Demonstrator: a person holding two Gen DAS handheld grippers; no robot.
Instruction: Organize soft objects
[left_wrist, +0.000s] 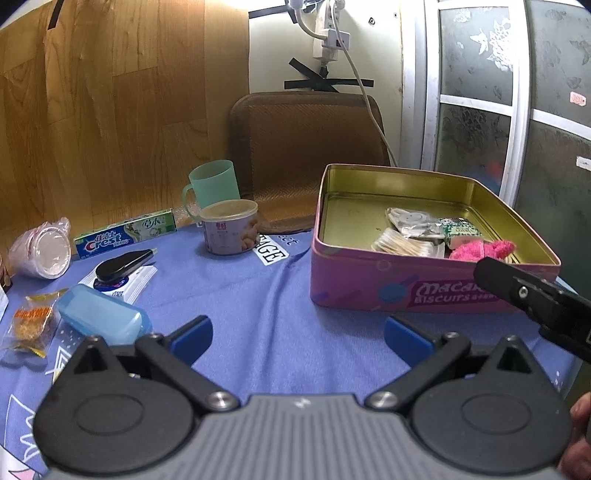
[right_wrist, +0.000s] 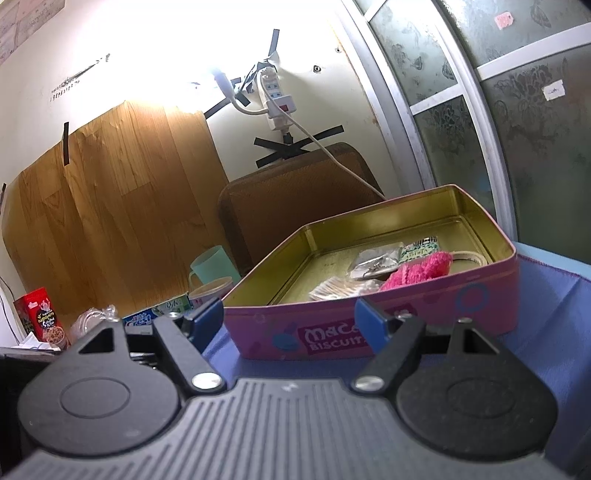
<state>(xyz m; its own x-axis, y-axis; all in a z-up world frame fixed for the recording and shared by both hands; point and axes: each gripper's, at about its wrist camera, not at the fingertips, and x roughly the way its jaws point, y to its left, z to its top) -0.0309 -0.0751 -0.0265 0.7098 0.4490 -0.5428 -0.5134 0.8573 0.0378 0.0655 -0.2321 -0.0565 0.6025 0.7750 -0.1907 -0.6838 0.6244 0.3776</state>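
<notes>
Pink tin (left_wrist: 369, 291), pink cloth (left_wrist: 480, 250), cotton swabs (left_wrist: 402, 242) inside

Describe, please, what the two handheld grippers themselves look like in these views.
Both look alike. The left gripper has a grey ribbed body, black linkage arms with round black covers, silver pivot screws and blue fingertip pads. The right gripper shows the same grey ribbed housing, black links and blue pads. No cables or sleeves are visible; a small pale mark sits on each housing.
</notes>
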